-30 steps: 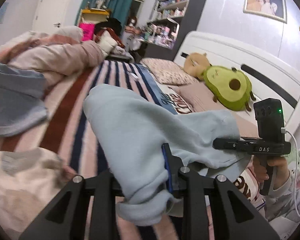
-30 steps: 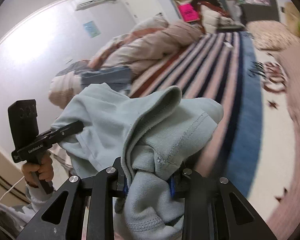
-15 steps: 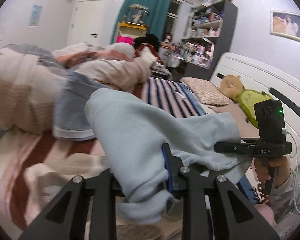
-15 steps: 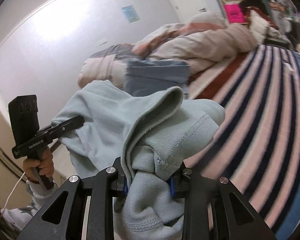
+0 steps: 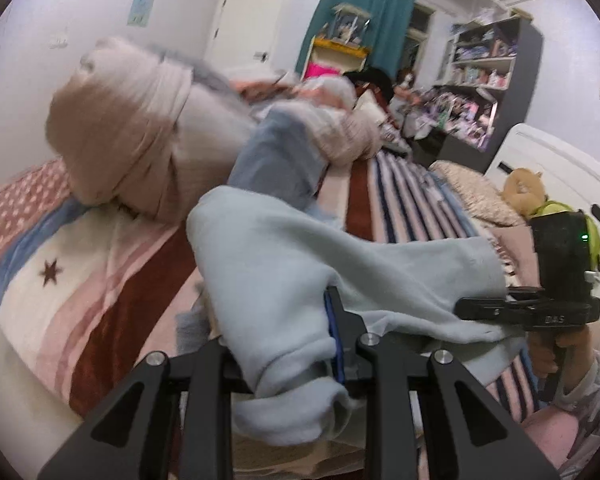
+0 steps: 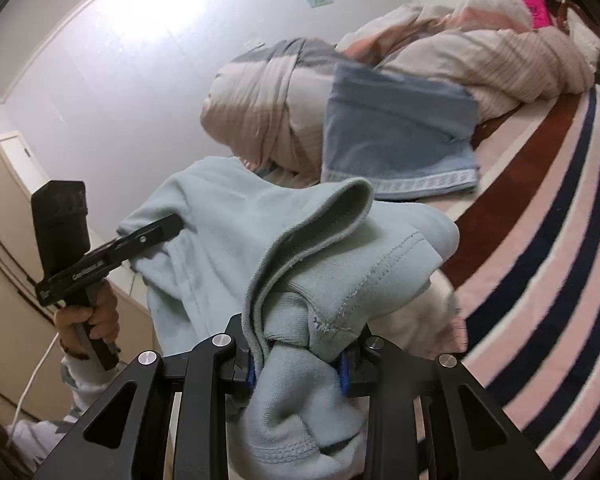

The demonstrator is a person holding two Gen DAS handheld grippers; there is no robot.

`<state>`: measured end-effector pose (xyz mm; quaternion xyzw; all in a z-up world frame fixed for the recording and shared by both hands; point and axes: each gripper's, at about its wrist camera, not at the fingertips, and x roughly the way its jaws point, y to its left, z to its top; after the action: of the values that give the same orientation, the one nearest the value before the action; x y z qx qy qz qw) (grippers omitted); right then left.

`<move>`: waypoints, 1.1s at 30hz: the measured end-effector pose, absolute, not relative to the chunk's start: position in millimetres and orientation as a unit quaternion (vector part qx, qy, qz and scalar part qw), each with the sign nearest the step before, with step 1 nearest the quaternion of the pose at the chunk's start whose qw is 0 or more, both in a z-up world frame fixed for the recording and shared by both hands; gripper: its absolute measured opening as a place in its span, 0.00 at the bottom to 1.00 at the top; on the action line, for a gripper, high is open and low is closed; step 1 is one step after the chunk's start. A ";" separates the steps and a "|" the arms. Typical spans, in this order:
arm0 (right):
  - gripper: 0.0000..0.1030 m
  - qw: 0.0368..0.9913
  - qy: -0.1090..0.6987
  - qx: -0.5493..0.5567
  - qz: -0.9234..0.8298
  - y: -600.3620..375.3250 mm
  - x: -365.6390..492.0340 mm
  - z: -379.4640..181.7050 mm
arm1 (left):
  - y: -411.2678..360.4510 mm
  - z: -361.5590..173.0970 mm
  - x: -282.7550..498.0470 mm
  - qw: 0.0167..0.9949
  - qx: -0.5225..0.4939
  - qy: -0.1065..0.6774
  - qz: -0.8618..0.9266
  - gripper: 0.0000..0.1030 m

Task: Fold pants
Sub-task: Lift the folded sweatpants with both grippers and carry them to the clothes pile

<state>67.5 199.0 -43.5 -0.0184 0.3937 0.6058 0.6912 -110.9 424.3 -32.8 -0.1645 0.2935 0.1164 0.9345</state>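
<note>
The pale blue pants [image 5: 300, 272] hang bunched in the air between my two grippers, above the striped bed. My left gripper [image 5: 296, 356] is shut on one bunched end of them. My right gripper [image 6: 298, 364] is shut on the other end, near a stitched hem [image 6: 384, 272]. In the left wrist view the right gripper [image 5: 476, 308] enters from the right, clamped on the cloth. In the right wrist view the left gripper [image 6: 168, 228] enters from the left, clamped on the cloth. Most of the pants' shape is hidden in folds.
The striped bedspread [image 6: 548, 240] lies below. A rolled pink and grey duvet [image 5: 132, 136] and a folded blue denim piece [image 6: 396, 148] lie on the bed by the wall. Pillows and a plush avocado [image 5: 556, 212] sit at the headboard. Shelves [image 5: 484, 80] stand behind.
Both grippers have swung left with the pants held, from facing the headboard side to facing the duvet and wall. The grips have not changed.
</note>
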 end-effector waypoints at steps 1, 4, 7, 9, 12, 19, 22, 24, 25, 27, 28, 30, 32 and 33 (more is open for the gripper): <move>0.22 0.690 0.398 -0.025 0.604 203.6 66.8 -49.2 | 426.0 -39.8 -109.4 0.931 -0.164 0.303 0.121 0.21; 0.22 0.685 0.417 -0.037 0.596 209.8 67.3 -67.1 | 431.6 -55.9 -107.2 0.924 -0.169 0.320 0.127 0.21; 0.23 0.680 0.432 -0.044 0.591 210.5 68.1 -83.0 | 435.9 -65.2 -107.2 0.920 -0.178 0.326 0.125 0.22; 0.25 0.677 0.439 -0.042 0.590 211.5 71.5 -89.3 | 440.1 -70.7 -104.1 0.917 -0.185 0.330 0.126 0.22; 0.27 0.680 0.439 -0.043 0.586 215.2 75.5 -92.6 | 442.7 -76.1 -100.5 0.914 -0.190 0.334 0.130 0.23; 0.28 0.686 0.440 -0.046 0.578 215.8 75.9 -95.0 | 439.6 -75.9 -96.7 0.913 -0.184 0.336 0.139 0.23; 0.29 0.684 0.444 -0.047 0.577 214.5 76.1 -92.2 | 437.4 -74.6 -97.6 0.913 -0.181 0.338 0.142 0.23; 0.32 0.687 0.439 -0.054 0.576 214.8 74.2 -90.2 | 437.0 -73.4 -97.3 0.913 -0.182 0.337 0.144 0.25; 0.33 0.689 0.437 -0.058 0.576 214.6 72.9 -89.7 | 437.3 -73.0 -97.5 0.912 -0.186 0.334 0.146 0.25; 0.34 0.690 0.437 -0.061 0.574 214.5 72.0 -89.2 | 437.5 -72.1 -98.0 0.912 -0.195 0.327 0.151 0.26; 0.34 0.689 0.438 -0.062 0.574 213.5 71.6 -88.5 | 437.1 -71.5 -98.2 0.912 -0.198 0.325 0.154 0.27; 0.34 0.693 0.436 -0.065 0.571 211.6 71.1 -86.5 | 434.0 -69.1 -97.2 0.911 -0.191 0.326 0.162 0.27; 0.34 0.697 0.434 -0.067 0.567 207.5 69.5 -83.8 | 427.9 -65.3 -97.3 0.911 -0.176 0.332 0.173 0.29; 0.34 0.699 0.432 -0.069 0.566 205.4 68.3 -82.6 | 426.1 -64.2 -97.9 0.910 -0.173 0.333 0.176 0.29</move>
<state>68.3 205.4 -82.6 -0.0688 0.4323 0.5659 0.6986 -97.9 426.1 -64.2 -0.1727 0.3326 0.1761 0.9102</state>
